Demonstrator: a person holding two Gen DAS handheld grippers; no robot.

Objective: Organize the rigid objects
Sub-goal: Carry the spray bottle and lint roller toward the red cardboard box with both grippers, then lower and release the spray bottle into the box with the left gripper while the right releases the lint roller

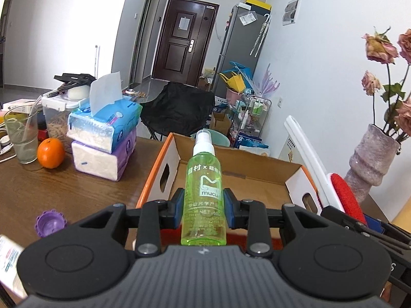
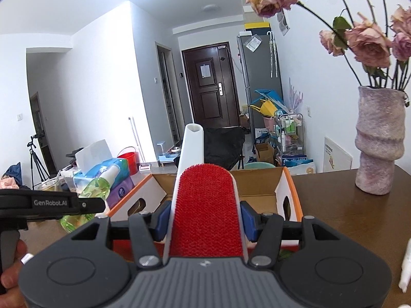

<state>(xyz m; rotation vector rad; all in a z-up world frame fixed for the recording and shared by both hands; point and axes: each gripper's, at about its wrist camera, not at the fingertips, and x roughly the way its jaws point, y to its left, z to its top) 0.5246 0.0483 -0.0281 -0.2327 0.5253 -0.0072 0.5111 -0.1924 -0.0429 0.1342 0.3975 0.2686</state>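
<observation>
The green spray bottle [image 1: 204, 195] is clamped upright in the jaws of the left gripper [image 1: 204, 211], just in front of the open cardboard box [image 1: 164, 159]. To the box's left, an orange [image 1: 50, 153] and tissue packs [image 1: 102, 138] sit on the brown surface [image 1: 64, 192]. At the box's right, the red lint brush [image 2: 205, 208] is clamped in the jaws of the right gripper [image 2: 205, 224]. Right of the box stands a vase [image 2: 379, 141].

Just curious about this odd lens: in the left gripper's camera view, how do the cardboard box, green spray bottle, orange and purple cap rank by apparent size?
1. cardboard box
2. green spray bottle, enlarged by nearness to the camera
3. orange
4. purple cap, close to the orange in size
</observation>
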